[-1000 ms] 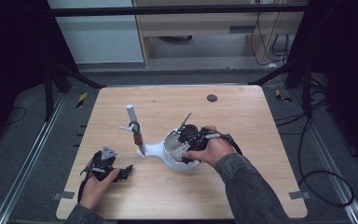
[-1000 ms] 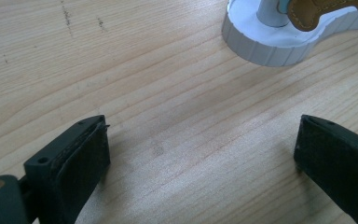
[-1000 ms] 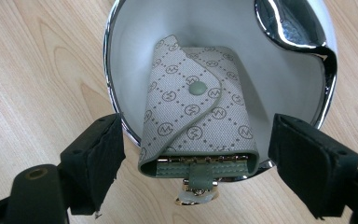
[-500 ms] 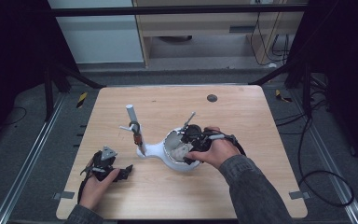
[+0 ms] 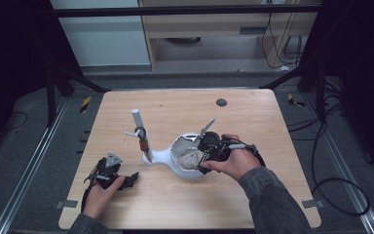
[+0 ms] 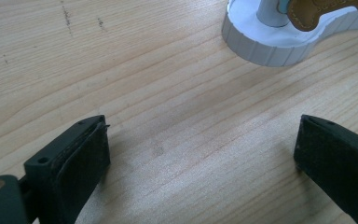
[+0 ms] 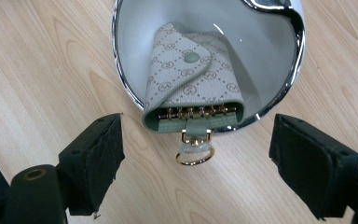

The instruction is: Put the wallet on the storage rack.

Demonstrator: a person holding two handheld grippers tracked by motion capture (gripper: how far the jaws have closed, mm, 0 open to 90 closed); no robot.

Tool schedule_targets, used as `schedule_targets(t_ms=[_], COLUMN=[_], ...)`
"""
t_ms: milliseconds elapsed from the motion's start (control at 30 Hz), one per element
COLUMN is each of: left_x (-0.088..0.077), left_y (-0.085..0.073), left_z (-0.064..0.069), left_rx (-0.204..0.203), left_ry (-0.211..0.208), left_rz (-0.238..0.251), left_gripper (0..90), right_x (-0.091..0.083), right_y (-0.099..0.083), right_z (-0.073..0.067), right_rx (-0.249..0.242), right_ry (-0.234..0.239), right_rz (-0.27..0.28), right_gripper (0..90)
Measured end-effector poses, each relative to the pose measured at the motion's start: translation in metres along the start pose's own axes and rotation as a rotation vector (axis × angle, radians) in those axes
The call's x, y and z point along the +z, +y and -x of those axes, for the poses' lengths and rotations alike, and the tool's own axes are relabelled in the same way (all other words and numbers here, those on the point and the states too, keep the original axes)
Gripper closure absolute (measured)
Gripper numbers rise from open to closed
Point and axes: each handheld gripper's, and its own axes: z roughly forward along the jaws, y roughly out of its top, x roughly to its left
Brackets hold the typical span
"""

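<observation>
Right claw (image 7: 193, 158) hangs w/ jaws apart, nothing gripped, over the beige monogram key case (image 7: 193, 79) lying in the white chrome-rimmed dish (image 7: 286, 70), likely lining up a grab. Left claw (image 6: 200, 154), also apart, idles on the wooden tabletop (image 6: 168, 93).

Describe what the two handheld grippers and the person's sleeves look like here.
Both grippers are black. The left gripper carries a grey three-cornered plate on top, and its two jaws are blocky with flat, matte pads. The right gripper has the same black jaws with rough-textured pads and small screw holes in the housing. A black cable loops from it. The right sleeve is dark grey.
</observation>
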Motion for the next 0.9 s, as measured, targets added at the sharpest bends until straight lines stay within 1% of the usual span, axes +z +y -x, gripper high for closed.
schedule_targets(t_ms=[333,400,900], left_x=[0.0,0.0,0.0], left_y=[0.0,0.0,0.0], left_z=[0.0,0.0,0.0], left_rx=[0.004,0.005,0.003], left_ry=[0.0,0.0,0.0], left_rz=[-0.004,-0.004,-0.004], left_gripper=[2.5,2.5,2.5], right_x=[-0.007,-0.008,-0.014], right_y=[-0.015,-0.018,-0.039], right_z=[0.009,0.012,0.03], right_rx=[0.035,0.05,0.123], right_ry=[-0.009,-0.01,-0.048], right_rz=[0.026,0.03,0.058], right_gripper=[17.6,17.6,16.8])
